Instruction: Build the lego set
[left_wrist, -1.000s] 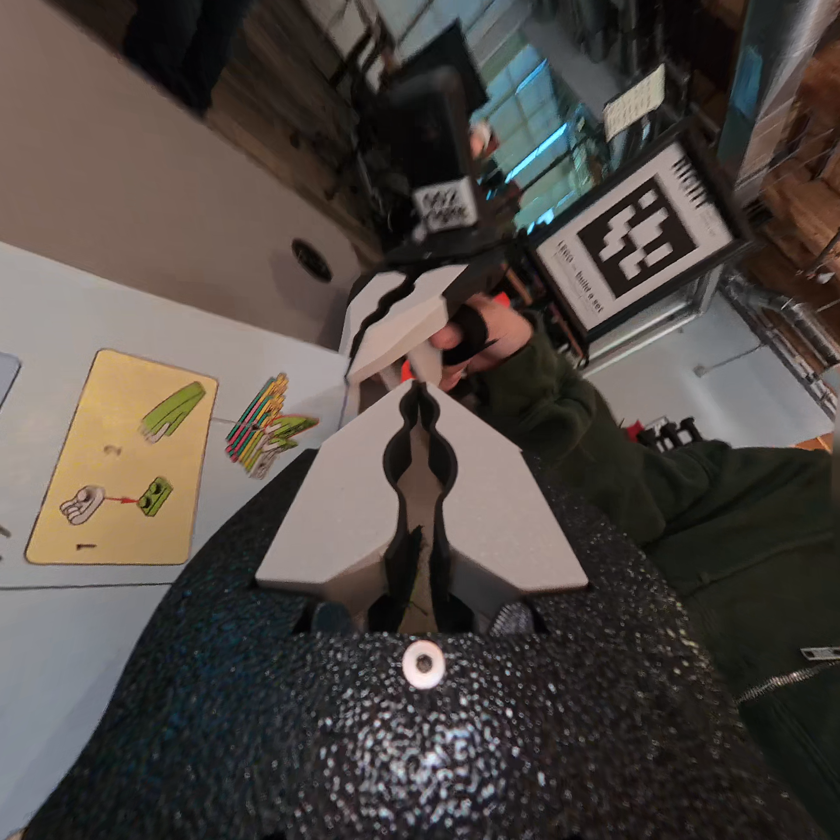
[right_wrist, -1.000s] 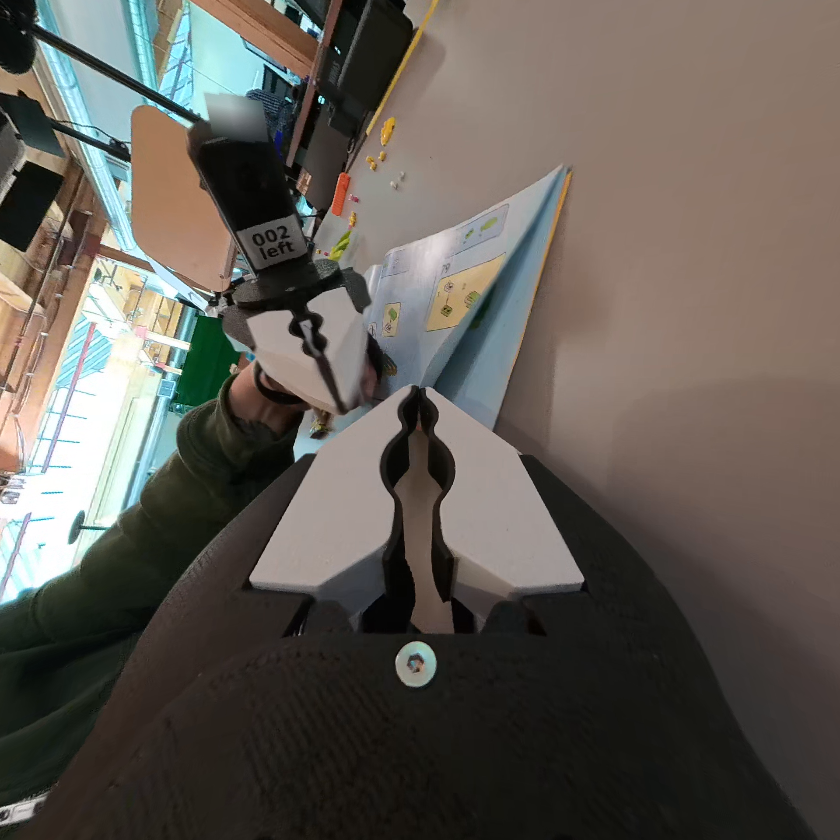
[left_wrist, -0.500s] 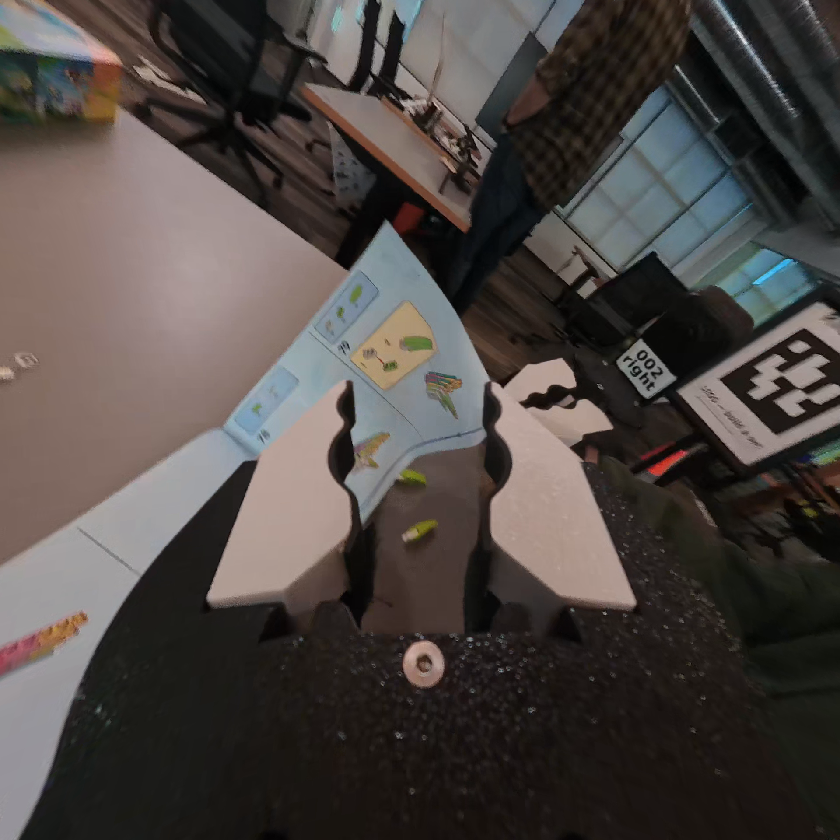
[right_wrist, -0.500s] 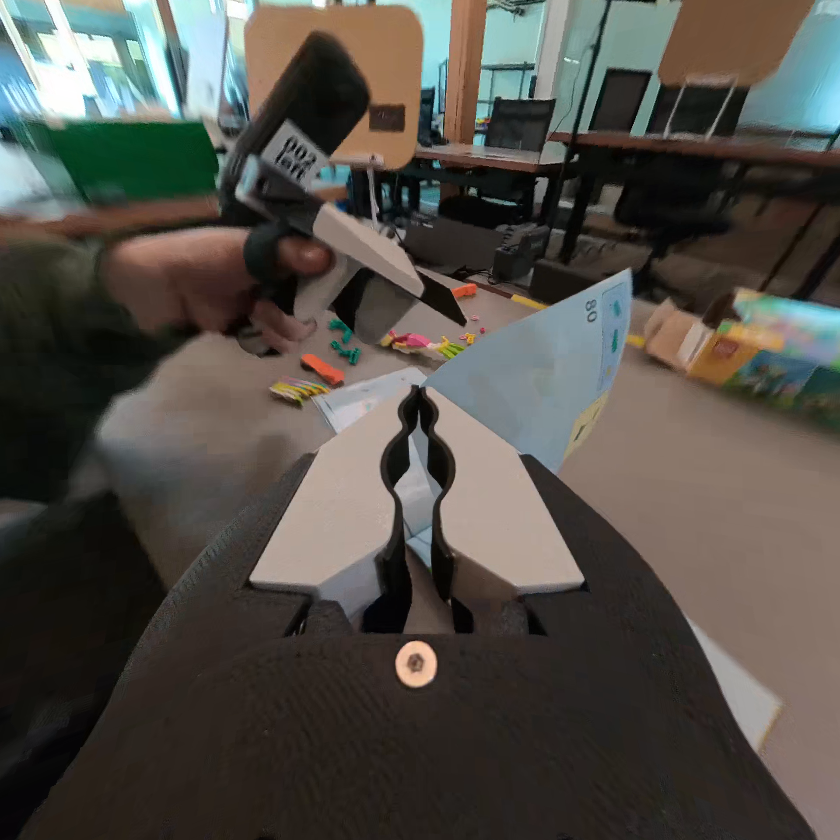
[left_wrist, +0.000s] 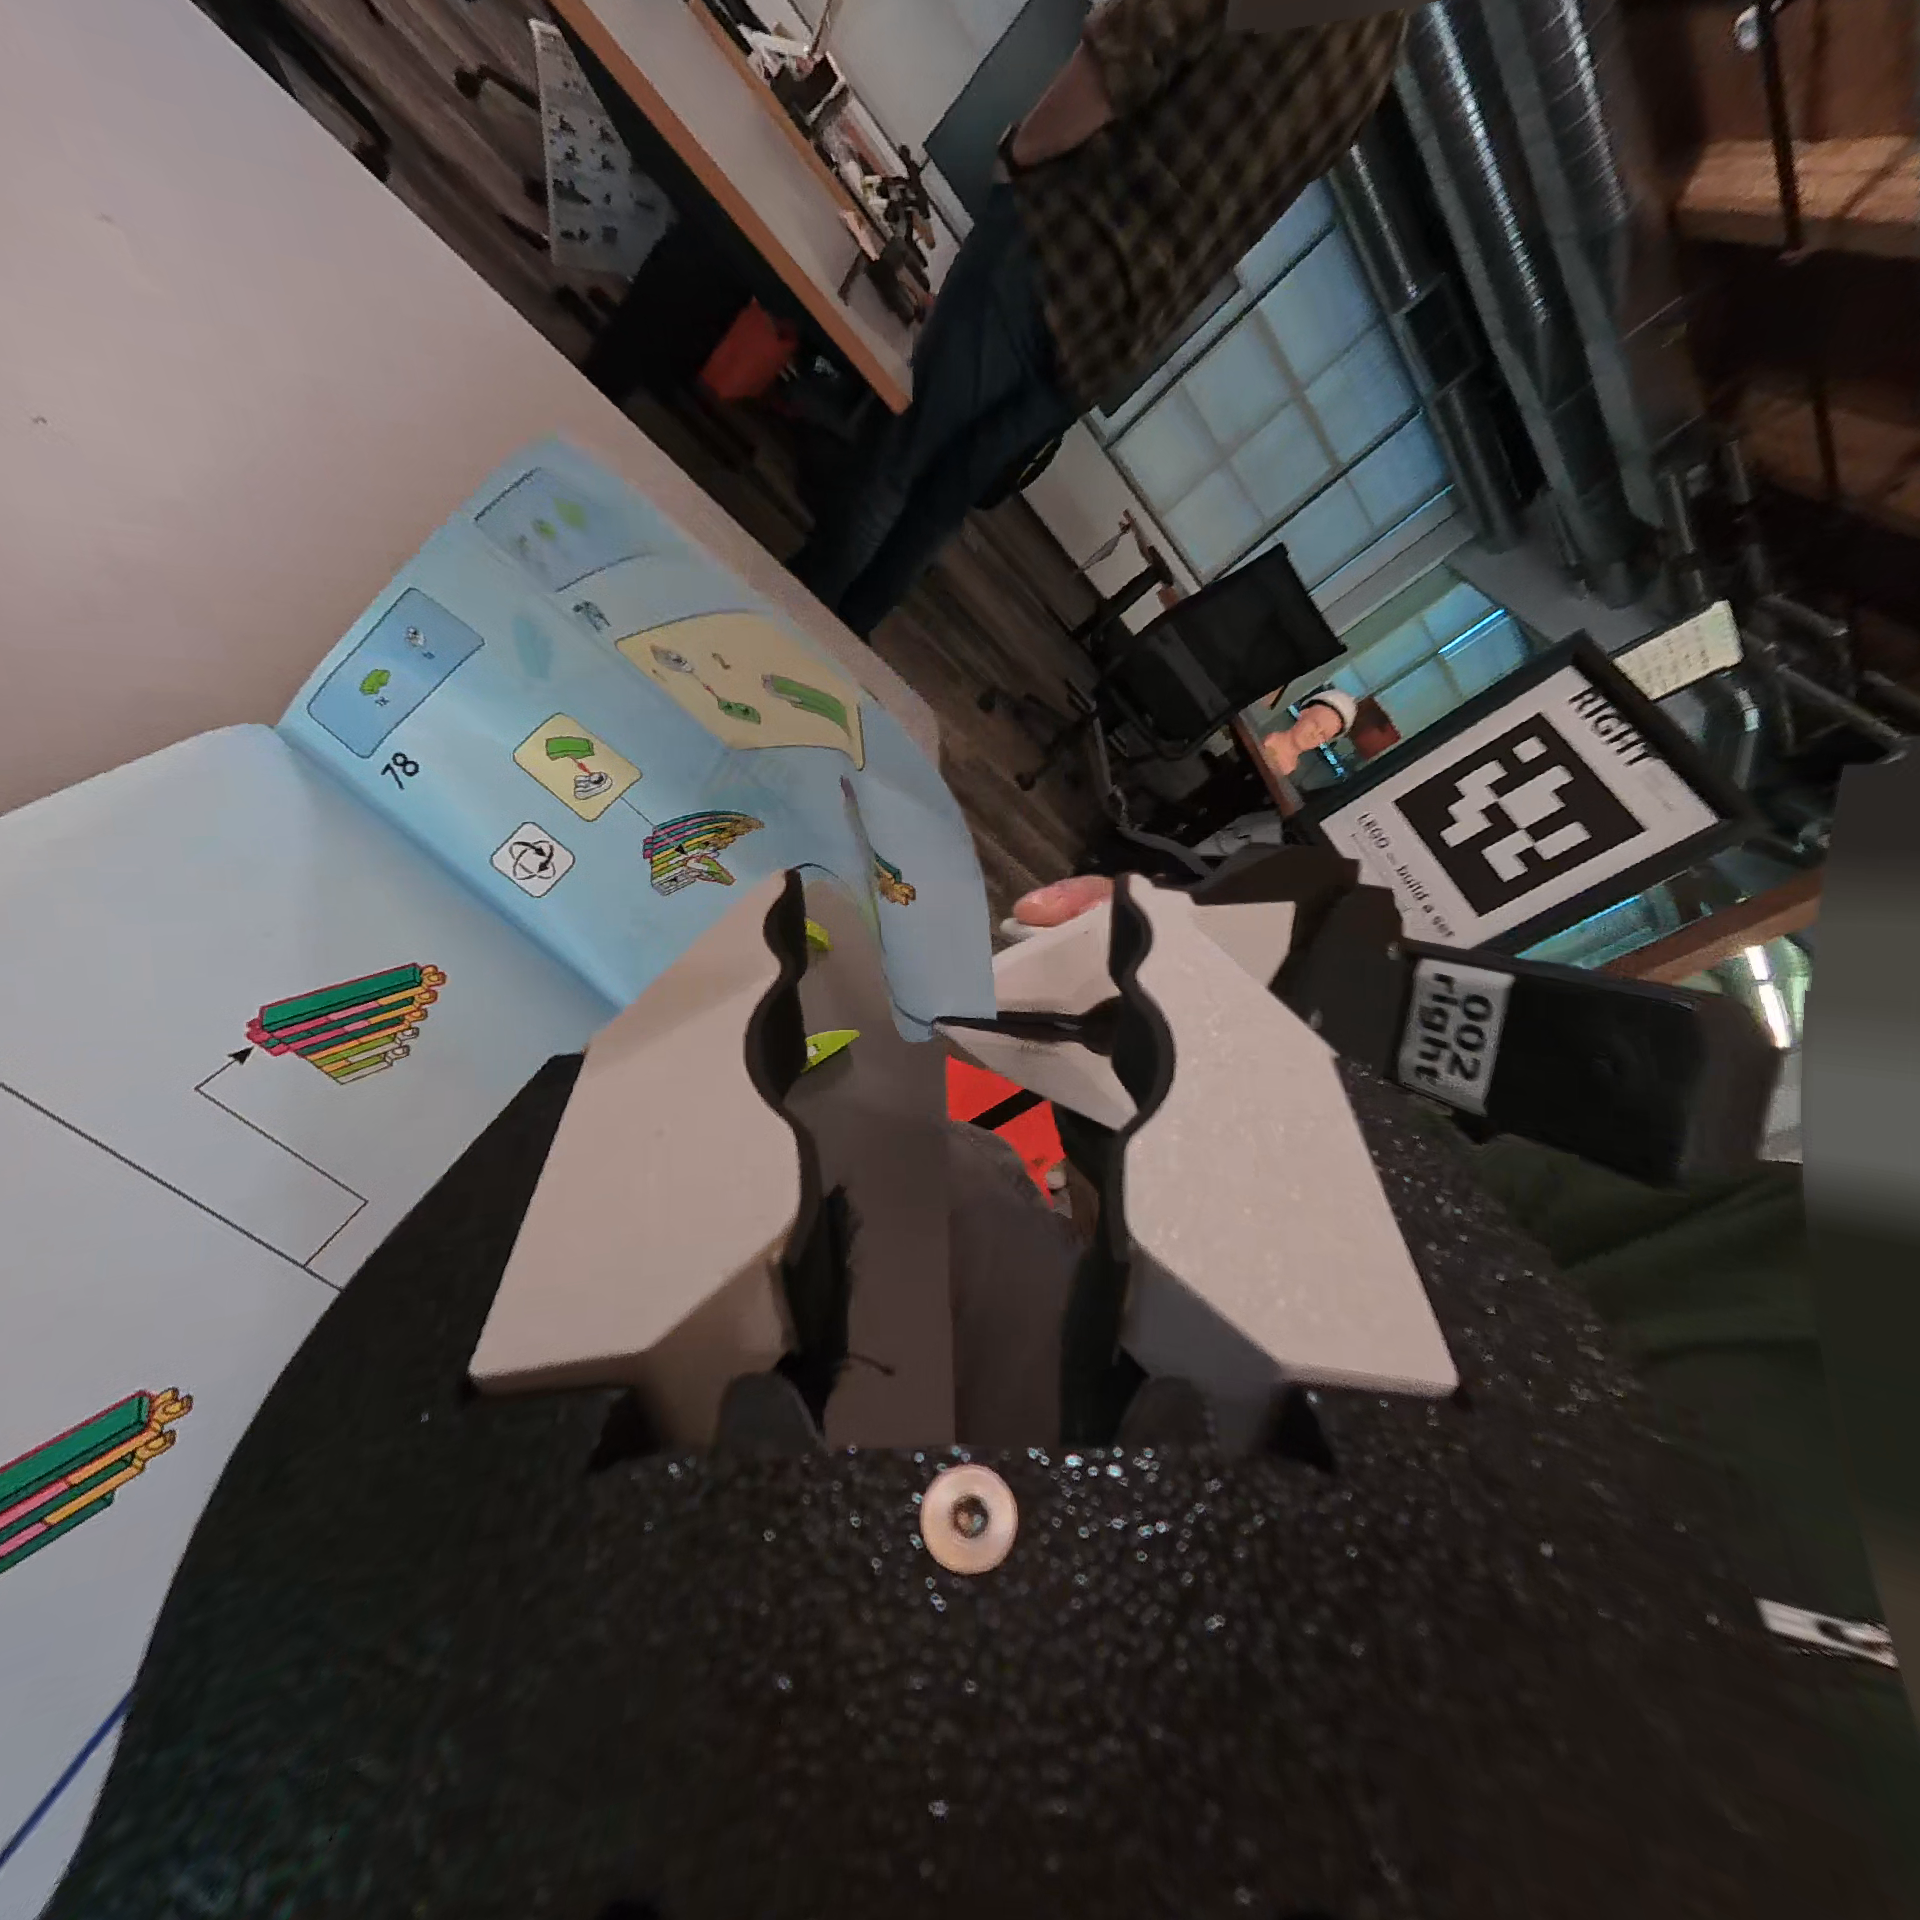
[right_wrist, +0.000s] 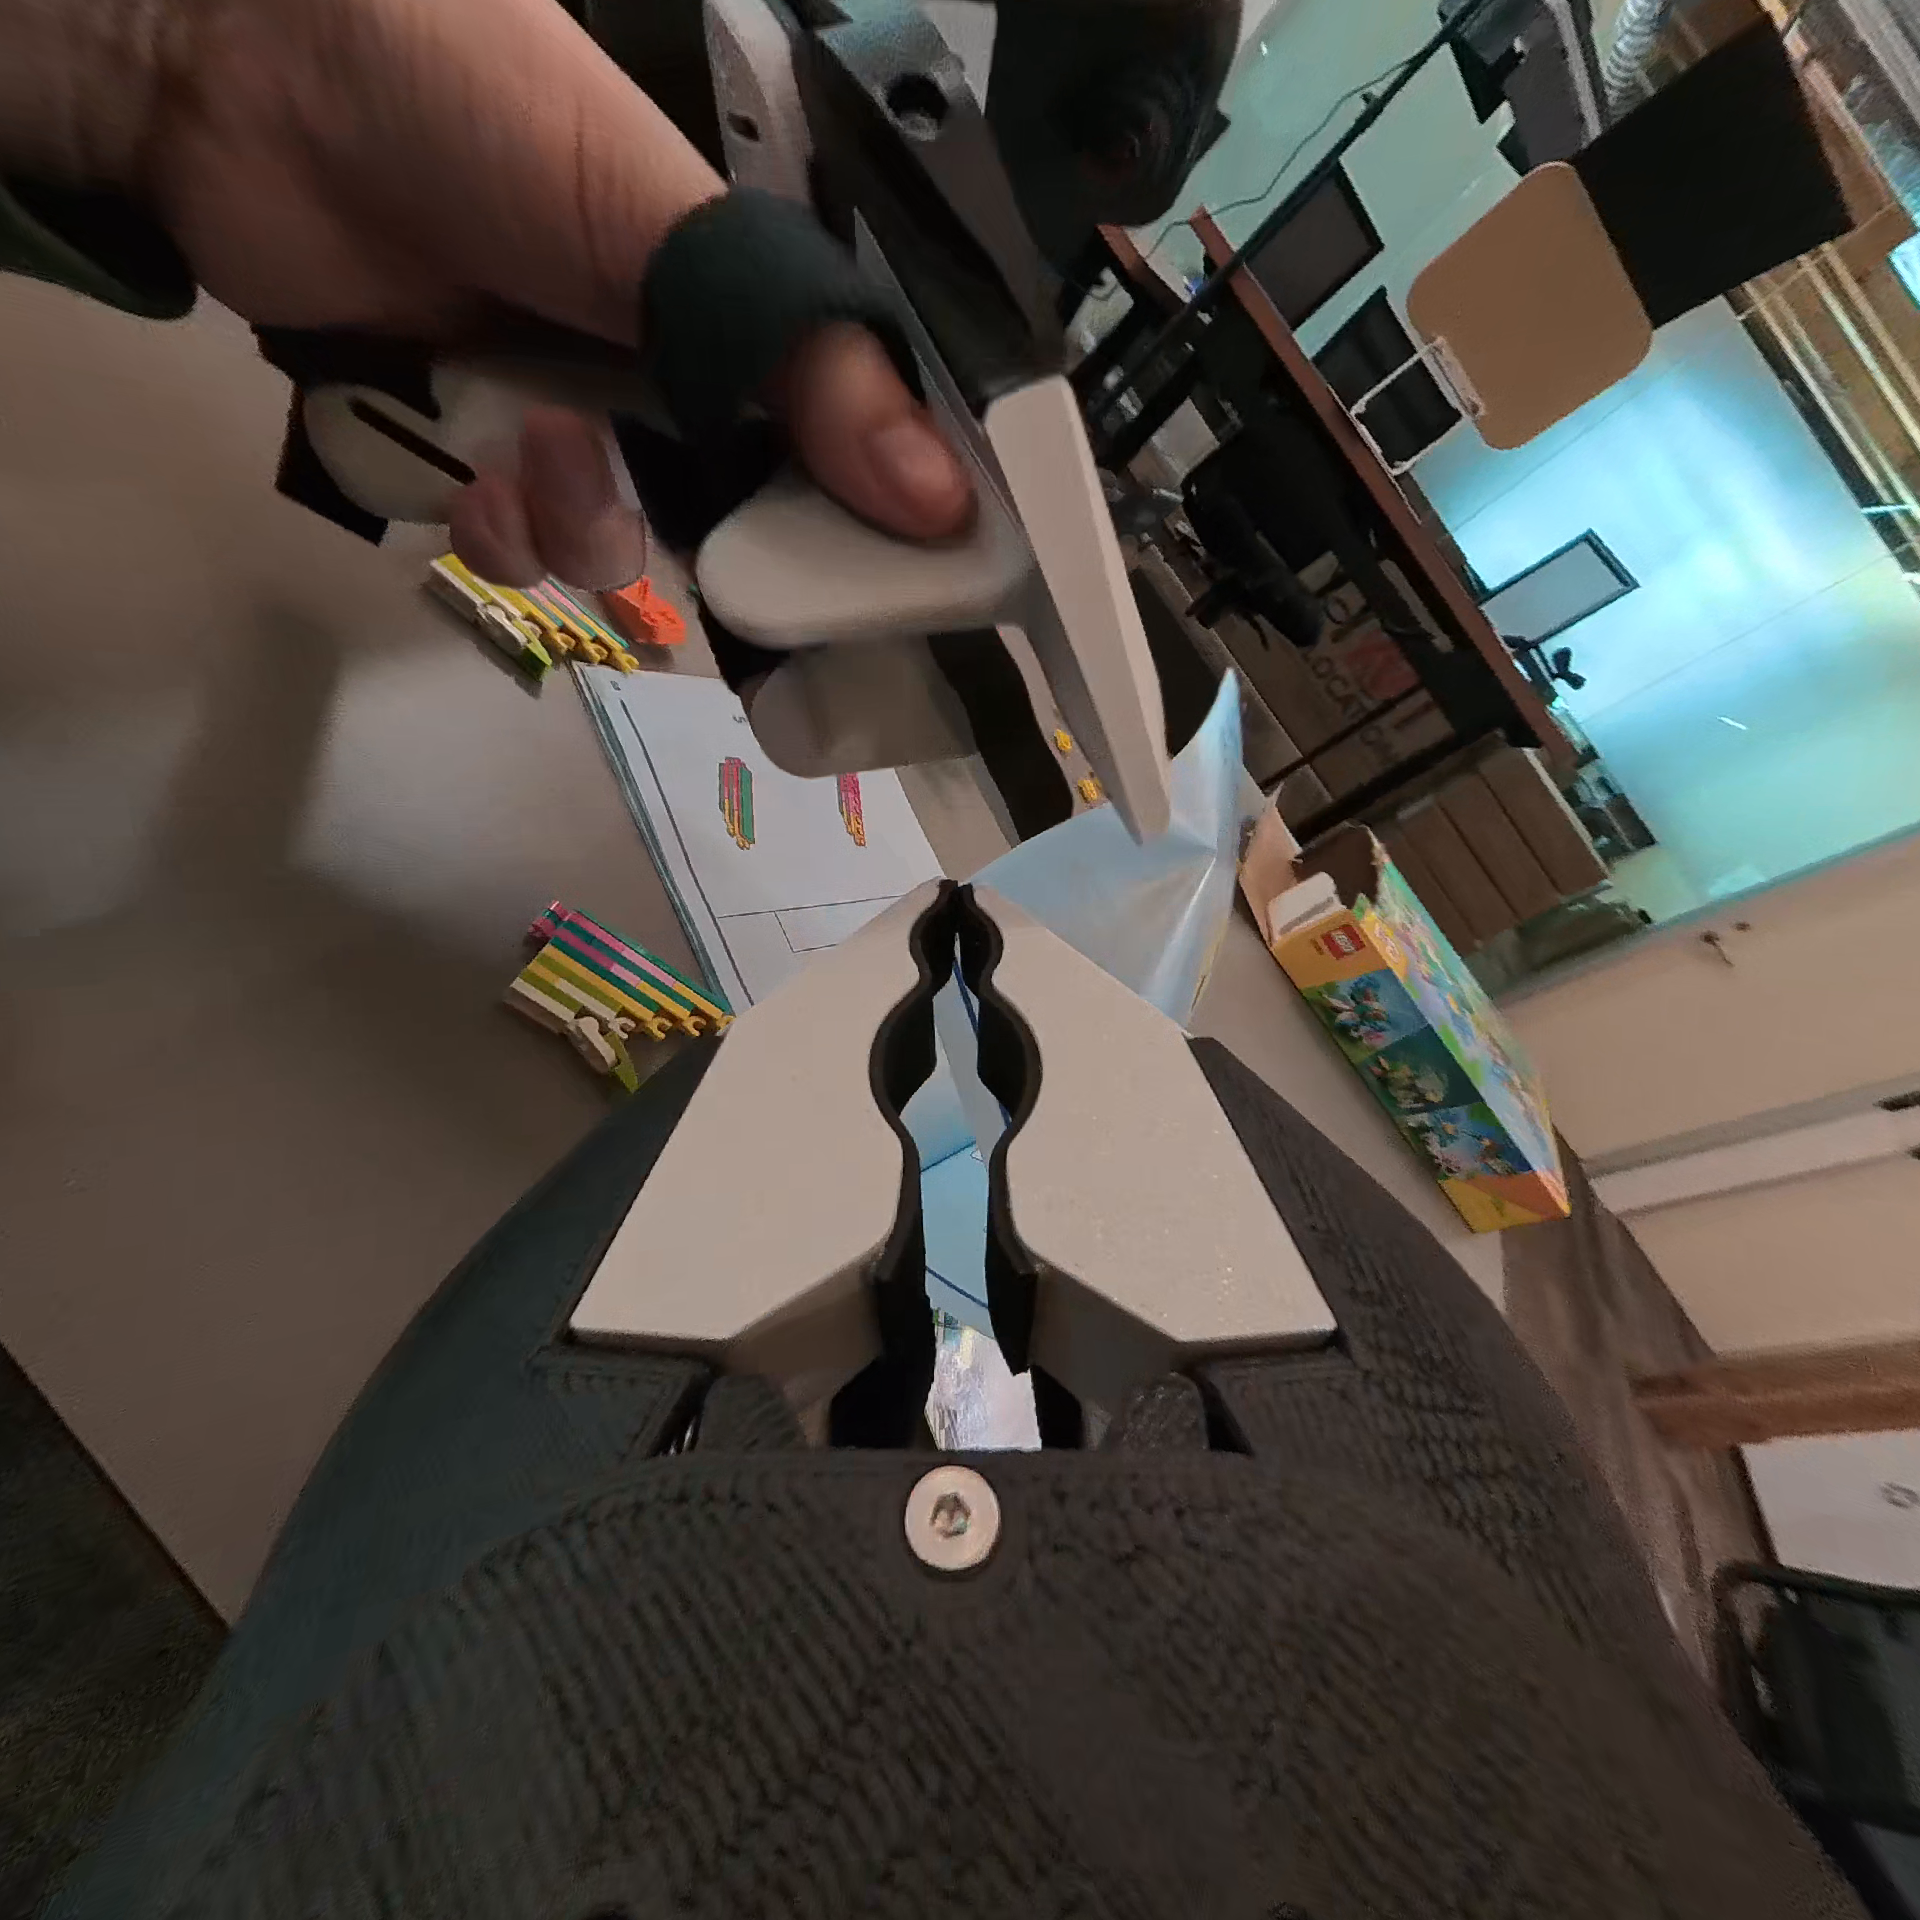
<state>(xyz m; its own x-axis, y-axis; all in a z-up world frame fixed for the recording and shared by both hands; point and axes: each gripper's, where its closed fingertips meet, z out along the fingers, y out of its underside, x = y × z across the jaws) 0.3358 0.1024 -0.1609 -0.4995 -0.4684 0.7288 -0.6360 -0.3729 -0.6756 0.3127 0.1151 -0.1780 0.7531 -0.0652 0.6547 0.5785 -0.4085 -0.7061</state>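
- The left gripper (left_wrist: 951, 914) fills the lower centre of the left wrist view: two pale, matte, wedge-shaped fingers with wavy black inner pads, standing wide apart with nothing between them, on a grainy black speckled body.
- The right gripper (right_wrist: 956, 902) sits in the lower middle of its own view, its pads pinched together on the thin edge of a glossy light-blue page (right_wrist: 1143, 894); the page curls upward out of the tips.
- In the left wrist view the same page (left_wrist: 914, 935) arches from the open instruction booklet (left_wrist: 312, 935), which lies flat on the smooth grey table (left_wrist: 156, 364) at left, and its corner meets the right gripper's tips at centre right.
- Two striped lego assemblies, layered flat plates in green, pink, yellow and white, lie on the table in the right wrist view: one at left centre (right_wrist: 613, 977), one at upper left (right_wrist: 530, 618), with a small orange piece (right_wrist: 646, 613) just beside it.
- A bare hand (right_wrist: 416, 187) wraps the left gripper's handle at the top of that view.
- A colourful cardboard box (right_wrist: 1423, 1039) rests at right.
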